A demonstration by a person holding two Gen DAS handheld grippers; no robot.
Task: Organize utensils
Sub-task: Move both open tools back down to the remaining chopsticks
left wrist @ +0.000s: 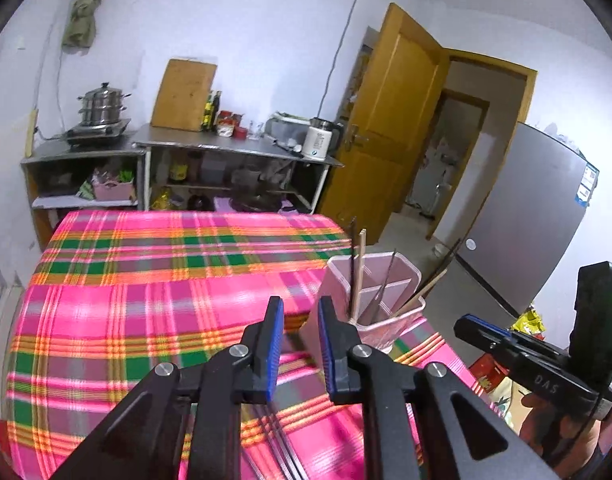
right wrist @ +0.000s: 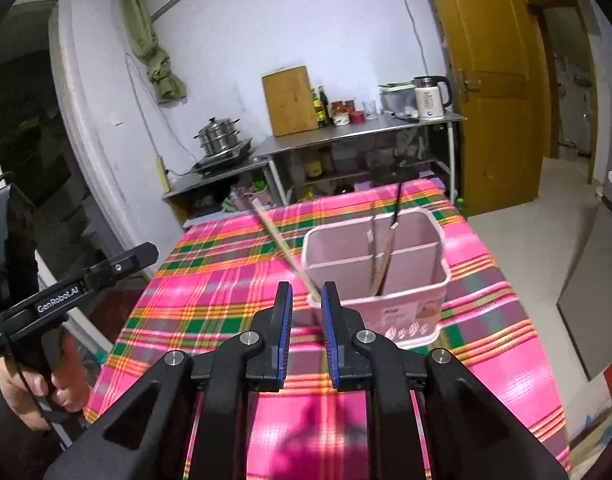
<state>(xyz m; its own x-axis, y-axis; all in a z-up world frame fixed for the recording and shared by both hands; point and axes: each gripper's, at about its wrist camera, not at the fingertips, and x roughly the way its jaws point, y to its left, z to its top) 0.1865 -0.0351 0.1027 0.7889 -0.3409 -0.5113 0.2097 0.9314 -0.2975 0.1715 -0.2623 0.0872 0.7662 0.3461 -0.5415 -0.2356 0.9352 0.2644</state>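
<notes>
Right wrist view looks down along the right hand-held gripper (right wrist: 307, 300), whose blue pads stand a little apart with nothing pinched between them; a pale wooden chopstick (right wrist: 281, 246) crosses the picture just beyond the tips, but it leans out of the pink utensil holder (right wrist: 390, 312) and the pads do not press on it. That holder stands on the counter (right wrist: 209, 280) under its pink plaid cloth, near the far right corner, and already carries a dark chopstick (right wrist: 396, 216) and a thin metal piece in its divided compartments. From the left wrist view, the left hand-held gripper (left wrist: 301, 316) is likewise slightly spread and empty, just beside the holder's near left wall. No loose utensil shows on the cloth in either view, so I judge both hands are backing off after a drop, or the sorting is nearly finished. To do this step well, draw both grippers away level and slowly, keeping clear of the leaning chopstick, since a nudge could flick it out or tip the light holder. Which compartment each stick sits in I cannot tell for certain
</notes>
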